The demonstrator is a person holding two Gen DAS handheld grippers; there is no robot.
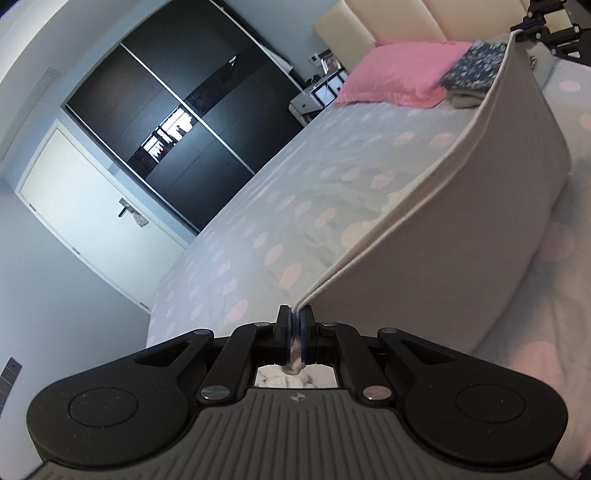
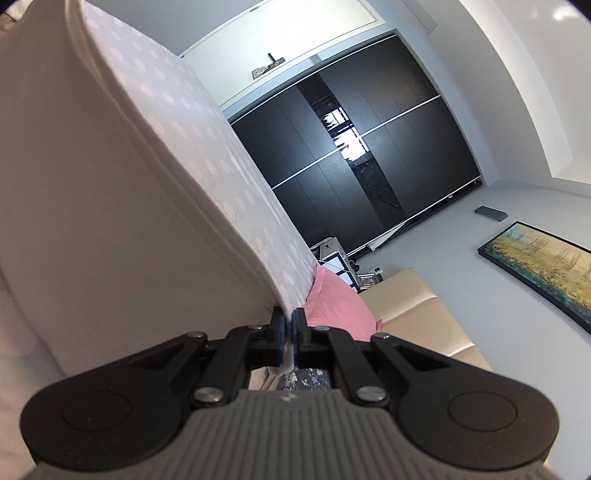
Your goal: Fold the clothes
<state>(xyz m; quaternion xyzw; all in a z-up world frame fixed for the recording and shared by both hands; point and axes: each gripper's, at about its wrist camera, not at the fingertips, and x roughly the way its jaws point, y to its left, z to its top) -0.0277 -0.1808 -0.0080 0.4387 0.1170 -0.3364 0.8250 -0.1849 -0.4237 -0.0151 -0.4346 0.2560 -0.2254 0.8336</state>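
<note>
Both grippers clamped on one cream garment (image 1: 461,229), held stretched between them above the bed (image 1: 258,206); left gripper (image 1: 294,325) jaws pinched nearly closed on one end of its doubled edge, a scrap of cloth poking out behind the pads; right gripper (image 2: 290,325) same, jaws nearly closed on the other end, also visible at the far corner in the left view (image 1: 532,29); edge runs taut in a shallow arc between the two, body of the cloth hanging below and trailing onto the bed.

Step, as I read it: mid-fold, garment lifted by one edge for laying over or flattening; not yet set down.

Next move calls for: keep both pinches tight and tension even so the edge doesn't sag or slip; bring both ends down together, level, so the hanging part lands flat; release only once the cloth rests on the bed.

Watch: folded stack (image 1: 472,74) and pink pillow (image 1: 399,70) sit near the right end; keep clear of them.
</note>
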